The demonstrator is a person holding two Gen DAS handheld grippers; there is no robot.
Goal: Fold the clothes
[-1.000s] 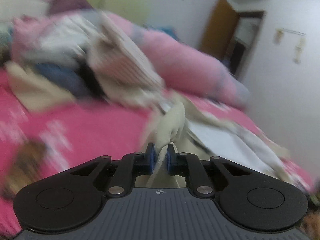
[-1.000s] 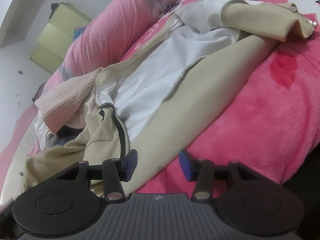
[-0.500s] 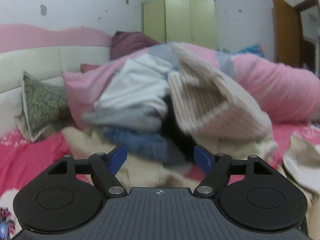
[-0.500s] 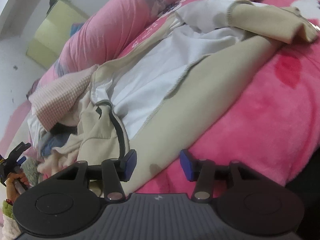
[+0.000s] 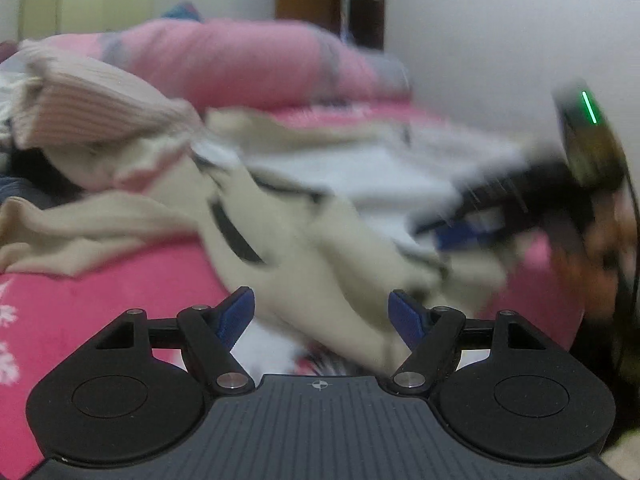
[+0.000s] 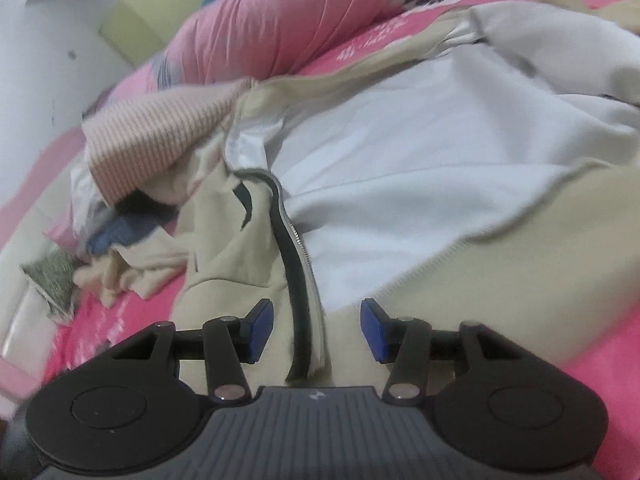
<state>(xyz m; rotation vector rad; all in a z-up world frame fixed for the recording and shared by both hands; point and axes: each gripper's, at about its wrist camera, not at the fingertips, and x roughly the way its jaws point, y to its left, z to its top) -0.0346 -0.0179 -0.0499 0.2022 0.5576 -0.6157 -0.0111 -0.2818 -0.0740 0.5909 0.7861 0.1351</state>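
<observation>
The left wrist view alone shows the right gripper (image 5: 460, 232), blurred at the right edge over the cream zip-up jacket with white lining (image 5: 320, 280). The right wrist view alone shows the jacket's dark zipper (image 6: 298, 280) running up between that gripper's (image 6: 312, 326) spread fingers (image 6: 258, 326), untouched. The jacket lies open on the pink fleece bed cover (image 6: 592, 344). The left gripper (image 5: 320, 312), pinching cream cloth a second ago, has just opened; its fingers (image 5: 236, 314) are now spread.
</observation>
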